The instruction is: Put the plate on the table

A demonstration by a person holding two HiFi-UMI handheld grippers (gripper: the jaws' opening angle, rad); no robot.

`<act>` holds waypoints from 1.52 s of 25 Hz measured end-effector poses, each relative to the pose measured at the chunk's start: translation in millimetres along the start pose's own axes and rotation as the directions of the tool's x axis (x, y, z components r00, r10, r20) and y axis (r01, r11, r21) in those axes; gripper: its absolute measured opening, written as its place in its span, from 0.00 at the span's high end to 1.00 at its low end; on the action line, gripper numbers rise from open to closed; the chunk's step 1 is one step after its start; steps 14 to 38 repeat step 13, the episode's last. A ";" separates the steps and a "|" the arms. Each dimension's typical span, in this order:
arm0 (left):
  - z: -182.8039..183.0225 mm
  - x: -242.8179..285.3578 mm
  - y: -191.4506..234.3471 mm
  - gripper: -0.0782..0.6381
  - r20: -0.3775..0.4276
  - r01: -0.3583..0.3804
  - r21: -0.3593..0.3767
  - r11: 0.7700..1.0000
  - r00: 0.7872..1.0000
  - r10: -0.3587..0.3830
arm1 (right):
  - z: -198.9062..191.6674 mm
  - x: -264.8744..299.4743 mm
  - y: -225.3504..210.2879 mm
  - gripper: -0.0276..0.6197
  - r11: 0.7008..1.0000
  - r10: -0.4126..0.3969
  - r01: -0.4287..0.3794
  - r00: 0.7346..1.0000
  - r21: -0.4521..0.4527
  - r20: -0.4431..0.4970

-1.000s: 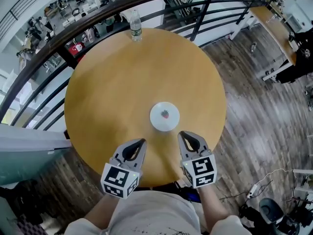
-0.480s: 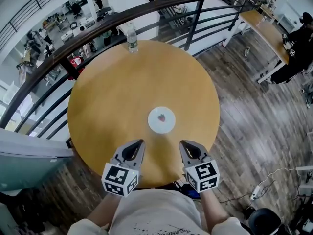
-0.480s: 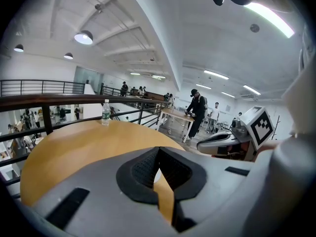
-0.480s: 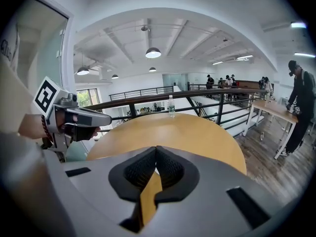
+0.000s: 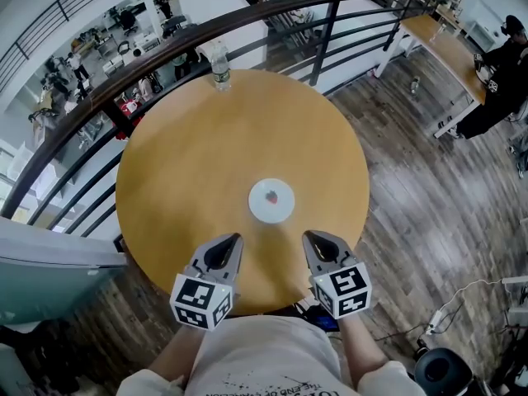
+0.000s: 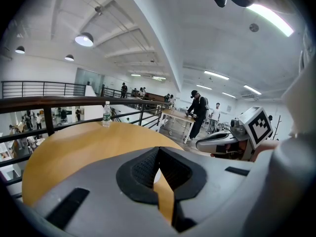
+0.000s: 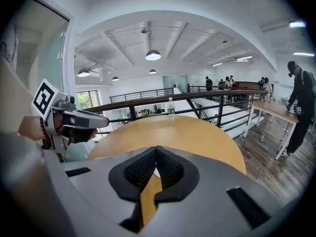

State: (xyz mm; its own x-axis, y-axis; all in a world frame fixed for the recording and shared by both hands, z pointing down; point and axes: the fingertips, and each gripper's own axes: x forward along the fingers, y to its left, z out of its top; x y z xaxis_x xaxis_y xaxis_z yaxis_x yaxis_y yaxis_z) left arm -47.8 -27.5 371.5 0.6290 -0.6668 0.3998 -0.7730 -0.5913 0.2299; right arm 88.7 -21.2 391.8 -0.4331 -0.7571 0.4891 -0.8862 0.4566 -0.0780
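Observation:
A small white plate [image 5: 271, 200] with a red mark at its middle lies flat on the round wooden table [image 5: 190, 163], a little right of centre. Both grippers hover over the table's near edge, short of the plate. My left gripper [image 5: 233, 241] is shut with nothing between its jaws, its pads meeting at the tips [image 6: 157, 158]. My right gripper [image 5: 312, 238] is likewise shut and empty [image 7: 156, 156]. Only a sliver of the plate shows behind the closed tips in each gripper view. The right gripper [image 6: 217, 141] appears at the right of the left gripper view.
A clear water bottle [image 5: 219, 66] stands at the table's far edge [image 7: 171, 107]. A dark metal railing [image 5: 247, 19] curves behind the table. Wooden floor [image 5: 429, 196] lies to the right, with desks and people farther off. Cables lie on the floor at lower right [image 5: 450, 312].
The head view has shifted slightly, so the table and plate sit a little differently in frame. Both grippers stay shut near the table's front edge, short of the plate.

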 end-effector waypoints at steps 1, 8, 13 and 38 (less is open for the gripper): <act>0.4 -0.7 -0.9 0.86 0.001 -0.001 -0.001 1.000 1.000 0.001 | 0.4 -0.9 0.3 0.92 1.000 0.001 -0.001 1.000 0.001 0.001; -1.5 -3.6 -1.7 0.86 0.003 -0.008 -0.006 1.000 1.000 0.008 | 2.0 0.7 5.1 0.92 1.000 0.021 -0.021 1.000 0.002 -0.001; -4.5 -10.6 -1.9 0.86 -0.001 -0.008 -0.007 1.000 1.000 0.008 | -0.9 -0.3 12.5 0.92 1.000 0.026 -0.026 1.000 -0.002 -0.013; -4.5 -10.6 -1.9 0.86 -0.001 -0.008 -0.007 1.000 1.000 0.008 | -0.9 -0.3 12.5 0.92 1.000 0.026 -0.026 1.000 -0.002 -0.013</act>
